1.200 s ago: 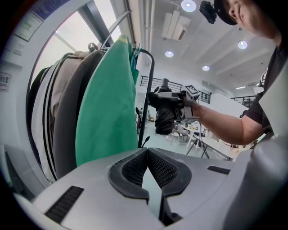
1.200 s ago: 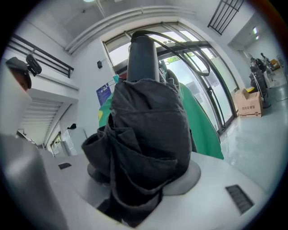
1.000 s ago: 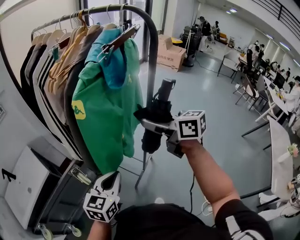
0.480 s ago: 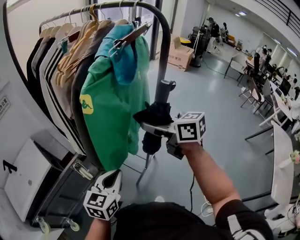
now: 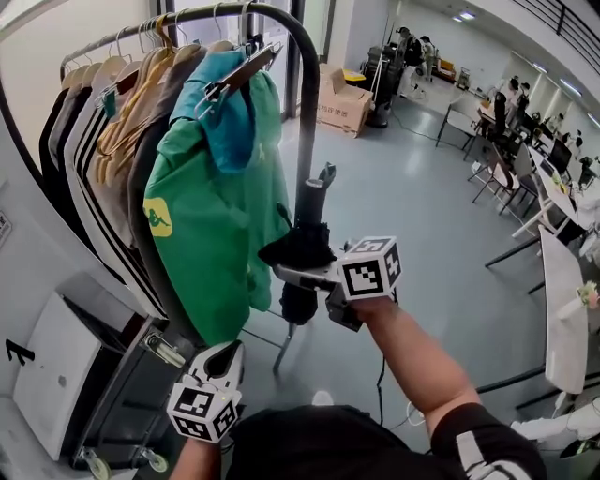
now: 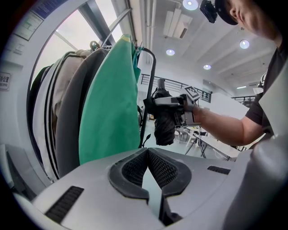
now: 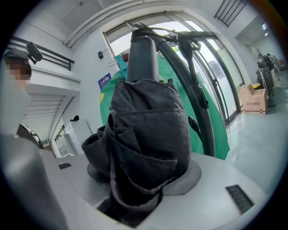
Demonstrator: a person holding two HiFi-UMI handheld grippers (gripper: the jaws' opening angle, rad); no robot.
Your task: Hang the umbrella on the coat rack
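Observation:
The folded black umbrella (image 5: pixel 301 251) stands upright in my right gripper (image 5: pixel 298 277), which is shut on its fabric body; its grey handle (image 5: pixel 313 193) points up, close beside the coat rack's black post (image 5: pixel 303 131). In the right gripper view the umbrella (image 7: pixel 144 134) fills the middle and hides the right gripper's (image 7: pixel 143 176) pads, with the rack's post (image 7: pixel 200 96) just behind it. The left gripper (image 5: pixel 221 358) hangs low by my body, shut and holding nothing. From the left gripper (image 6: pixel 146 155) view, the umbrella (image 6: pixel 164 123) and the right gripper (image 6: pixel 157 101) show beside the rack.
A green T-shirt (image 5: pixel 211 225) on a hanger and several other garments (image 5: pixel 103 159) fill the rail (image 5: pixel 187 17). A white cabinet (image 5: pixel 52 375) and a wheeled trolley (image 5: pixel 122 403) stand at lower left. Cardboard boxes (image 5: pixel 339 101) lie behind the rack; desks and chairs (image 5: pixel 534 187) at right.
The right gripper has sunk a little with the umbrella and shifted left, so the handle now stands closer to the rack's post. The left gripper has stayed in place.

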